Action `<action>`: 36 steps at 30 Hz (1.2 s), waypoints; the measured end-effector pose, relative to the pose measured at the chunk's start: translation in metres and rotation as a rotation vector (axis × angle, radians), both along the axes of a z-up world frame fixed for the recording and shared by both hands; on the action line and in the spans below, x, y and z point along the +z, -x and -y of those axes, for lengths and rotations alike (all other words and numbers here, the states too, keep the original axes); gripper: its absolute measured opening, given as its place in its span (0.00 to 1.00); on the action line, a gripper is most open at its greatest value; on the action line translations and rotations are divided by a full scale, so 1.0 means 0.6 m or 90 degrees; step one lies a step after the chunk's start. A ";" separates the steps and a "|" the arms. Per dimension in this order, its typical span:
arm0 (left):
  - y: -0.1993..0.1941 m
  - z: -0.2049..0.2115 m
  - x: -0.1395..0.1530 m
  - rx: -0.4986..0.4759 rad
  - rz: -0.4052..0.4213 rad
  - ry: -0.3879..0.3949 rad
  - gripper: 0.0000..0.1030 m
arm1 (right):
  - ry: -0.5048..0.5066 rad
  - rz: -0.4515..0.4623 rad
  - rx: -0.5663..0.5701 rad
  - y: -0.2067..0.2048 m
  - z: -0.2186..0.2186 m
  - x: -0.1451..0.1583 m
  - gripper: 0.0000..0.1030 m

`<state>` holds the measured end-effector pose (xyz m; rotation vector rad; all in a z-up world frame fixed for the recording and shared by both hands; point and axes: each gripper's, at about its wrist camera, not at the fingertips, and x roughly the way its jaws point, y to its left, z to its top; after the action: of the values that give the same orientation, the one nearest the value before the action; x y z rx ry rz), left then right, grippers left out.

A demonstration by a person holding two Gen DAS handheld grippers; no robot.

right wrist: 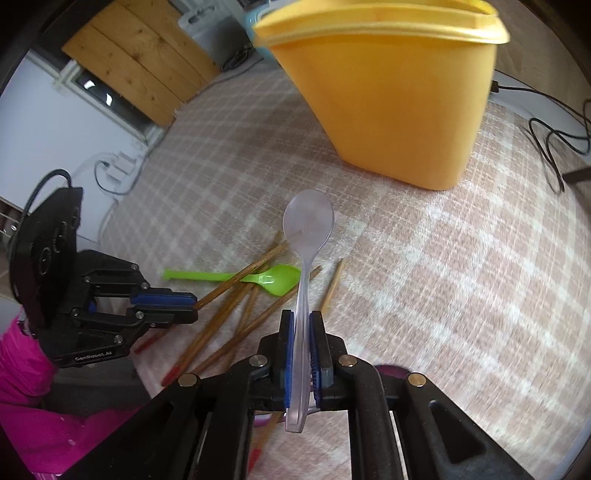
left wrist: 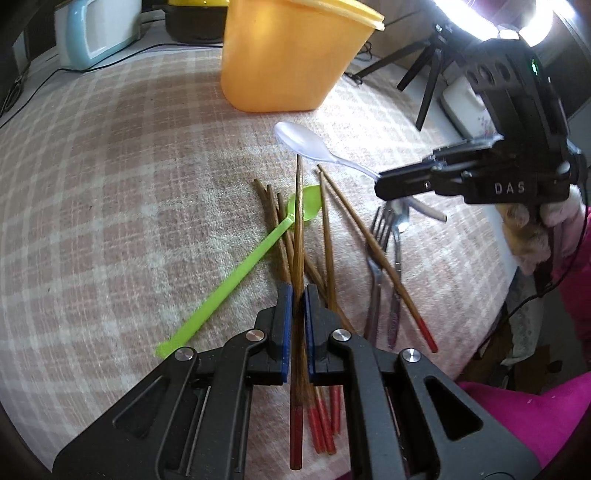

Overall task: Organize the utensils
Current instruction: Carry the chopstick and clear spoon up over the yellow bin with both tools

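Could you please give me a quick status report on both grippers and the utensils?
Left gripper shut on one red-tipped wooden chopstick. Right gripper shut on clear plastic spoon. Tall orange plastic container ahead, path clear.

A black tripod (left wrist: 424,70) and pale blue appliance (left wrist: 94,33) stand beyond the checked cloth (left wrist: 110,166).

Both grippers black w/ blue pads, silver screws: left gripper (left wrist: 298,295), right gripper (right wrist: 302,321). Right one marked "DAS", green LED. Magenta sleeve (left wrist: 535,417), black cable.
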<state>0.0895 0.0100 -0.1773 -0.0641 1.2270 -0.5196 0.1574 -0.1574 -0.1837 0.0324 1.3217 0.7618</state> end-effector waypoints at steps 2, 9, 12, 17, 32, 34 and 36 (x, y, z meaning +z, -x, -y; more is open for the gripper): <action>0.010 -0.006 0.014 0.006 0.006 0.013 0.04 | -0.016 0.005 -0.005 0.014 0.004 0.011 0.05; 0.008 -0.027 0.065 0.047 0.044 0.070 0.04 | -0.080 0.058 -0.048 0.046 0.022 0.075 0.05; 0.004 -0.030 0.092 0.058 0.071 0.090 0.04 | -0.097 0.087 -0.065 0.050 0.027 0.102 0.05; -0.024 -0.026 0.139 0.078 0.132 0.117 0.04 | -0.112 0.155 -0.108 0.045 0.037 0.154 0.05; -0.189 -0.011 0.214 0.156 0.251 0.166 0.04 | -0.102 0.270 -0.223 -0.053 0.059 0.222 0.05; -0.217 -0.005 0.216 0.164 0.257 0.168 0.04 | -0.101 0.276 -0.231 -0.066 0.059 0.225 0.05; -0.237 0.002 0.218 0.167 0.263 0.167 0.04 | -0.102 0.284 -0.237 -0.085 0.055 0.226 0.05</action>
<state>0.2317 0.0090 -0.0465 -0.3202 0.7282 -0.4336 0.2084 -0.1907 -0.0480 0.2186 0.7972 0.5150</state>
